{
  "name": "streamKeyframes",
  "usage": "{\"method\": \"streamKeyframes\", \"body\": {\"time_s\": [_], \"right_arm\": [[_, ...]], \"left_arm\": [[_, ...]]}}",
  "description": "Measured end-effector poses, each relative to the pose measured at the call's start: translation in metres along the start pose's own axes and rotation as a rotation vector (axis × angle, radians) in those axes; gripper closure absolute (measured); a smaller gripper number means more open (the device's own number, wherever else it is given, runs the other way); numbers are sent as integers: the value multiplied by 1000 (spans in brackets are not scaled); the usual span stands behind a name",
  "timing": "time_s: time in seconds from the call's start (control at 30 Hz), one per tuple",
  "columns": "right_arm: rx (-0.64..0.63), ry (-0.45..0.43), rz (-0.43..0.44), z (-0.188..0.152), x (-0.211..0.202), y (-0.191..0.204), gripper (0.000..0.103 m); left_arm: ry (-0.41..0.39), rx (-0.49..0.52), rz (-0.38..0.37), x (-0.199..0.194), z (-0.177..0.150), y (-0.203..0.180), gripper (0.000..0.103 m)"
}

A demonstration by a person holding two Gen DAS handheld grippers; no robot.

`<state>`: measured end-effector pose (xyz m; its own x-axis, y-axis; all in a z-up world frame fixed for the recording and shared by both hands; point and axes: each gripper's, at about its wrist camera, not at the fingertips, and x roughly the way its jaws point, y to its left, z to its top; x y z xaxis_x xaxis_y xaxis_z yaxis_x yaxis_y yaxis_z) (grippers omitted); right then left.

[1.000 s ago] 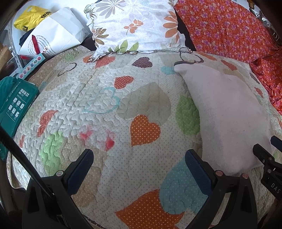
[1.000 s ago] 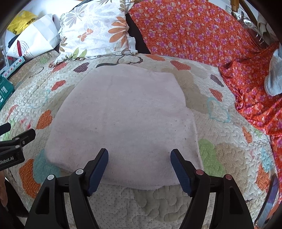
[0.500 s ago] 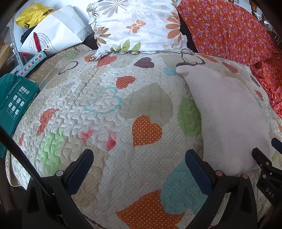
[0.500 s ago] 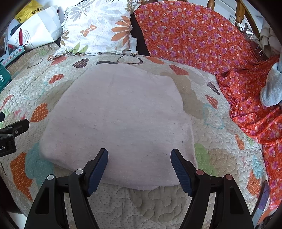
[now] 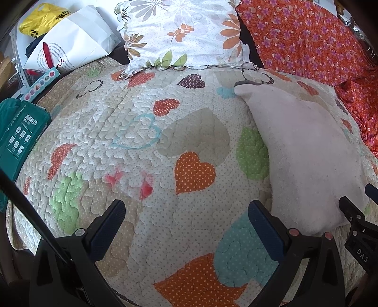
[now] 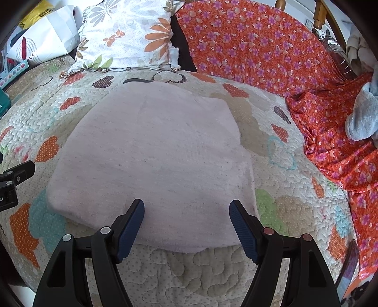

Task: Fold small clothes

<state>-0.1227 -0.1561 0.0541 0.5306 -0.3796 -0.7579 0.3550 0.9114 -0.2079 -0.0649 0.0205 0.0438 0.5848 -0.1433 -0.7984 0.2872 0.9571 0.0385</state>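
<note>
Nearest the right wrist camera, the right claw (image 6: 186,210) is spread wide and holds nothing, its blue pads hanging over the near hem of a pale pink garment (image 6: 153,165). The left claw (image 5: 186,212) is likewise spread and empty, over bare quilt just left of the garment's near left corner.

Both hang above a bed covered by a cream quilt (image 5: 132,132) printed with dotted hearts in orange, green, teal and red. The pink garment (image 5: 307,155) lies flat on the quilt toward the bed's right side, folded into a rough rectangle with its long axis running from the near edge of the bed toward the head. Its far end carries a dark grey trim, possibly a neckline, though the view is too poor to be sure.

At the head of the bed a white flowered pillow (image 6: 127,35) stands beside an orange floral cloth (image 6: 271,47) that spills down the right edge. At the far left corner sit a white paper bag (image 5: 70,44), a yellow bag (image 5: 40,21) and a green box (image 5: 19,134).
</note>
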Motion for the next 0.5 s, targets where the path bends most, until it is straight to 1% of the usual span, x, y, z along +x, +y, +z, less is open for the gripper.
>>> {"method": "streamKeyframes", "body": {"time_s": [0.5], "right_arm": [[-7, 5, -3, -2, 2, 0, 23]], "left_arm": [[1, 5, -11, 2, -2, -1, 0]]}}
